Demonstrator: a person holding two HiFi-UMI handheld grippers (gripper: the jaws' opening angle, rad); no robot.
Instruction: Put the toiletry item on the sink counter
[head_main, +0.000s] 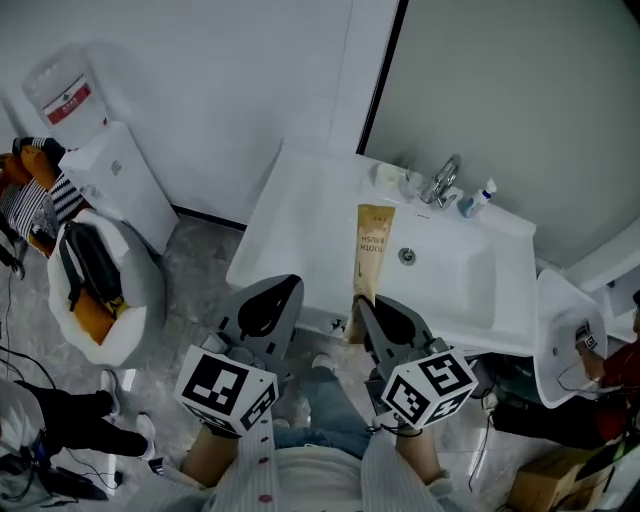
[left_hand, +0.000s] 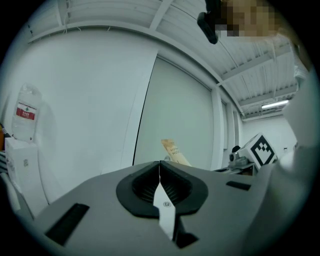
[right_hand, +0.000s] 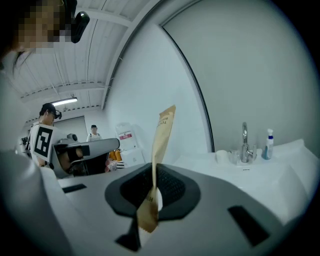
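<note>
Right now the tan toiletry packet (head_main: 372, 250) is pinched by its lower end in my right claw (head_main: 361, 301), its top sticking up past the front edge of the white sink bench (head_main: 300, 220), not yet set down. My left claw (left_hand: 159, 169) sits beside it, closed on nothing. Behind the basin (head_main: 445, 275) stand a faucet (head_main: 440, 182), a small blue bottle (head_main: 478, 200) and a cup (head_main: 386, 177). Grey marbled floor (head_main: 200, 250) lies below

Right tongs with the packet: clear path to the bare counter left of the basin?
Probably yes. The right tongs, shut on the tan packet, are at the front edge of the counter. That stretch looks bare, and the tap and bottle stand behind the basin.
</note>
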